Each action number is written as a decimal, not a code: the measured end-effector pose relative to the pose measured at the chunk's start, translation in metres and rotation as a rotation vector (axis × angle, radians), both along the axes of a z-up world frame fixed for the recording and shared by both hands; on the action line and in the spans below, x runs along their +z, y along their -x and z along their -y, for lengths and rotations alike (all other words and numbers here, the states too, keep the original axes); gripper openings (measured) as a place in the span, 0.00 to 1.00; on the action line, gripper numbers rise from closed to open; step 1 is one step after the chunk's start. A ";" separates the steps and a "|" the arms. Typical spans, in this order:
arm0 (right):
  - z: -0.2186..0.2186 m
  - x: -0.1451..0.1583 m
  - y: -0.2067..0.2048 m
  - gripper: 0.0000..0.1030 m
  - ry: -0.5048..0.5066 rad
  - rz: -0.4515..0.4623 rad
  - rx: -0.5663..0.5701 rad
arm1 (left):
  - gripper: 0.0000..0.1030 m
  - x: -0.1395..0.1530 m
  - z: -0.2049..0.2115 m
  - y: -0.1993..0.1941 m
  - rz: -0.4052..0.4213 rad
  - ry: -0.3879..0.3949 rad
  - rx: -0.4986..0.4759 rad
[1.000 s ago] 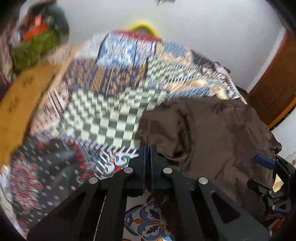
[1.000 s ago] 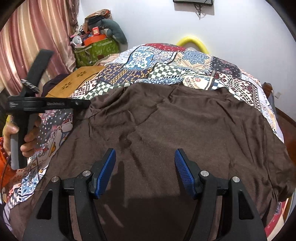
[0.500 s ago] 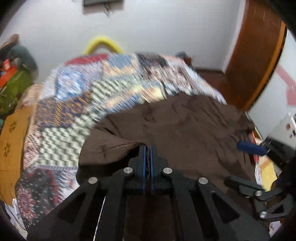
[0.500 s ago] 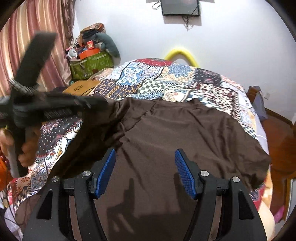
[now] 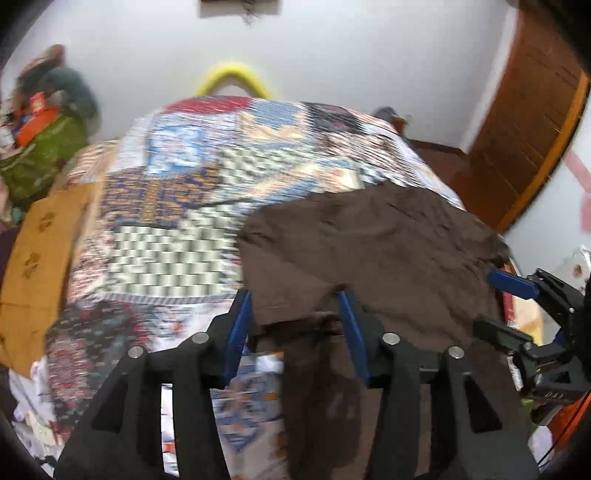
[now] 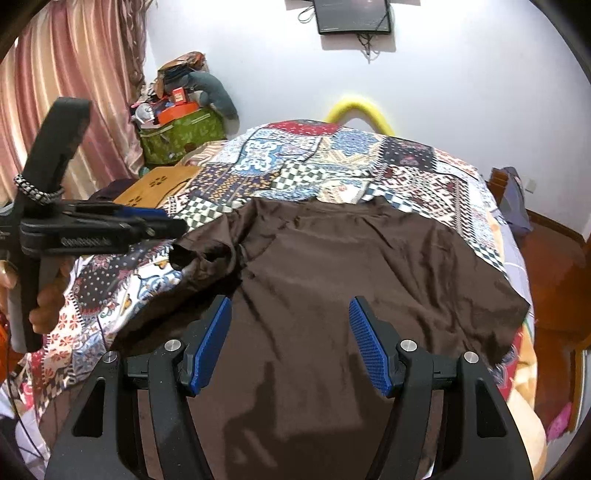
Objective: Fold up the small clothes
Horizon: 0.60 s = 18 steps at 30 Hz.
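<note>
Brown shirt (image 6: pixel 332 295) matt soft cloth; quilt (image 6: pixel 332 166) printed patchwork cloth; gripper pads (image 6: pixel 364 345) blue, knurled plastic.

A patchwork quilt (image 6: pixel 351 166) covers the bed; a green bag (image 6: pixel 183 138) sits at ten o'clock, a yellow hoop (image 6: pixel 356 107) at twelve, a screen (image 6: pixel 352 14) above.

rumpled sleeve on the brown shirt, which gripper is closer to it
Left. The left gripper hangs open just beside the rumpled sleeve of the brown shirt; the right gripper, also open, hovers farther off, over the shirt's middle.
</note>
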State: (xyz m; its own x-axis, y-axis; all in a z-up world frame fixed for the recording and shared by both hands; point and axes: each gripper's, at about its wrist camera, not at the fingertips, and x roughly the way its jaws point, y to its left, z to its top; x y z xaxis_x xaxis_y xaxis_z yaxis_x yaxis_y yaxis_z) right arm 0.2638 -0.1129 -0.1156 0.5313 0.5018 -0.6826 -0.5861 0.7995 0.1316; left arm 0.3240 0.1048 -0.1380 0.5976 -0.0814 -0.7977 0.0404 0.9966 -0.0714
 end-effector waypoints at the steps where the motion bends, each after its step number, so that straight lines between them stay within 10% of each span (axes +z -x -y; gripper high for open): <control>1: -0.004 0.000 -0.001 0.61 -0.001 -0.002 0.009 | 0.49 -0.001 -0.010 0.002 0.002 -0.015 0.021; 18: -0.145 -0.048 -0.030 0.66 0.266 -0.013 0.270 | 0.51 -0.098 -0.082 0.008 -0.194 0.057 0.101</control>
State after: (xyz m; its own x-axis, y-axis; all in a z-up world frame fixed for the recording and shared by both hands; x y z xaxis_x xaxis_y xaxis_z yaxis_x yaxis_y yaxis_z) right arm 0.2937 0.0318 -0.1639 0.3946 0.4270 -0.8136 -0.7799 0.6238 -0.0508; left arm 0.3158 0.1871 -0.2365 0.4405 -0.0767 -0.8945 -0.0795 0.9891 -0.1240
